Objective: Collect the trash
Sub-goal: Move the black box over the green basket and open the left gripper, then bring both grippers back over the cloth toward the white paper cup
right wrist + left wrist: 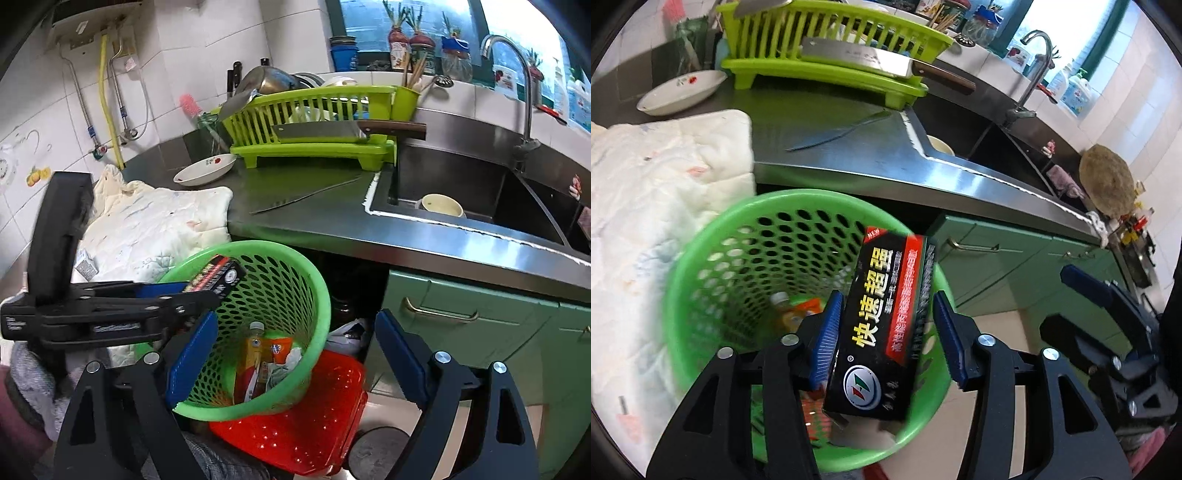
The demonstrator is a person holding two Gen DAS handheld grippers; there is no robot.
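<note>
A black box with yellow characters (879,325) hangs tilted and blurred between the blue pads of my left gripper (886,339), right above the green perforated basket (701,258). Its left side lies against the left pad, while a narrow gap shows at the right pad, so the jaws do not press it. In the right wrist view, the box (218,275) sticks out past the left gripper (195,295) over the basket's rim (317,280). A bottle and orange wrappers (258,354) lie in the basket. My right gripper (295,354) is open and empty in front of the basket.
A red basket (303,424) sits under the green one. A white quilted cloth (657,177) drapes off the steel counter (849,162). On the counter are a knife (838,131), a plate (683,90) and a green dish rack (820,70) holding a cleaver. The sink (480,192) holds a cup.
</note>
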